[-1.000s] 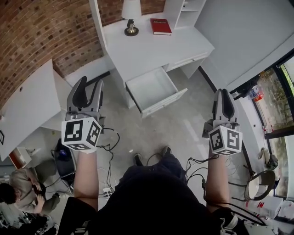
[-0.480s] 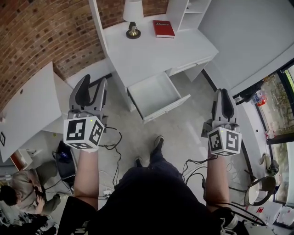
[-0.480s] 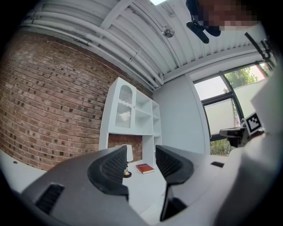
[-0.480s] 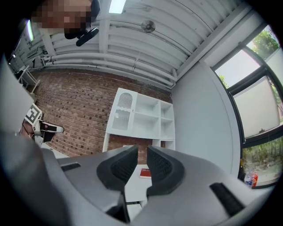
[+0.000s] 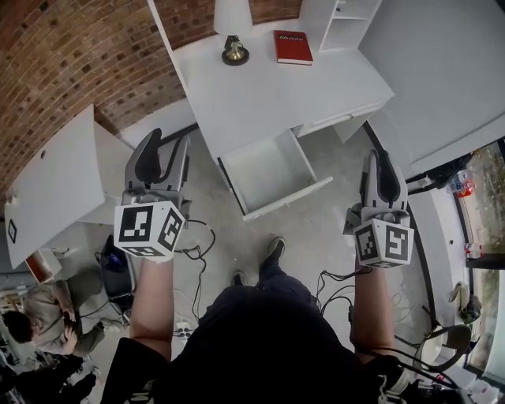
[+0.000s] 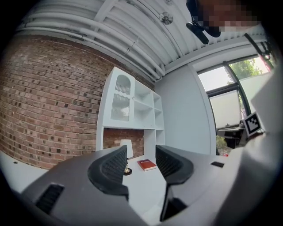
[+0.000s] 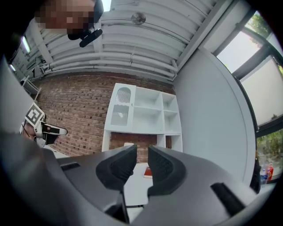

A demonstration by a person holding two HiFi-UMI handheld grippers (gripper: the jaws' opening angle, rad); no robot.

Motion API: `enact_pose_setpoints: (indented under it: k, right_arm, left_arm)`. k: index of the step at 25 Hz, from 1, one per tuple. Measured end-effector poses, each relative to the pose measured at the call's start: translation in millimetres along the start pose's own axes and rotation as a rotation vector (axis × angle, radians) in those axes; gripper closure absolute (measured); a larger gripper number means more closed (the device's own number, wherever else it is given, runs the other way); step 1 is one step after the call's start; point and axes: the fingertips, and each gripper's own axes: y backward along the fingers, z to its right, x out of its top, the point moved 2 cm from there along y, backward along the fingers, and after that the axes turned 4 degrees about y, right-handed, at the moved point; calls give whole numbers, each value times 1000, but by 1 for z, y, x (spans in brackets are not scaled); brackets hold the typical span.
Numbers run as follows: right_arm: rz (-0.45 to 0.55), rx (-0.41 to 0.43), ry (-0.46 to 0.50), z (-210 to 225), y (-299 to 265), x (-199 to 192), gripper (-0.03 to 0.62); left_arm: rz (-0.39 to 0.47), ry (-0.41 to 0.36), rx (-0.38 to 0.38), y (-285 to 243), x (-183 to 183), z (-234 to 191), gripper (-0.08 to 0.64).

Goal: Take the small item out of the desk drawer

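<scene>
The white desk [image 5: 268, 95] stands ahead of me with its drawer [image 5: 264, 170] pulled out. The part of the drawer's inside that shows is plain white, and I see no small item in it. My left gripper [image 5: 167, 140] is held in the air left of the drawer, open and empty, as the left gripper view [image 6: 141, 154] confirms. My right gripper [image 5: 380, 155] hangs to the right of the drawer. Its jaws stand a narrow gap apart with nothing between them [image 7: 141, 152]. Both point toward the desk from some way off.
A lamp [image 5: 233, 47] and a red book [image 5: 293, 46] sit on the desk top below a white shelf unit [image 5: 339, 20]. Another white table [image 5: 55, 181] is at the left, a seated person [image 5: 39, 316] lower left, and cables [image 5: 193, 245] lie on the floor.
The desk and drawer have come a little nearer in the head view, and one foot has stepped forward. Both grippers keep the same pose and jaw openings.
</scene>
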Motion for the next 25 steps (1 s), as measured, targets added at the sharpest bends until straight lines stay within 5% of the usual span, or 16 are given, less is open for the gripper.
enact_pose_setpoints:
  k: [12,25]
  right_arm:
    - [-57,111,-122,44,-76,-56,512]
    - [-202,89,-151,37,-106,-139,511]
  left_arm:
    - [-105,-27,-4,-86,-35,47,357]
    - [-380,-105,-214,-138,-185,53,374]
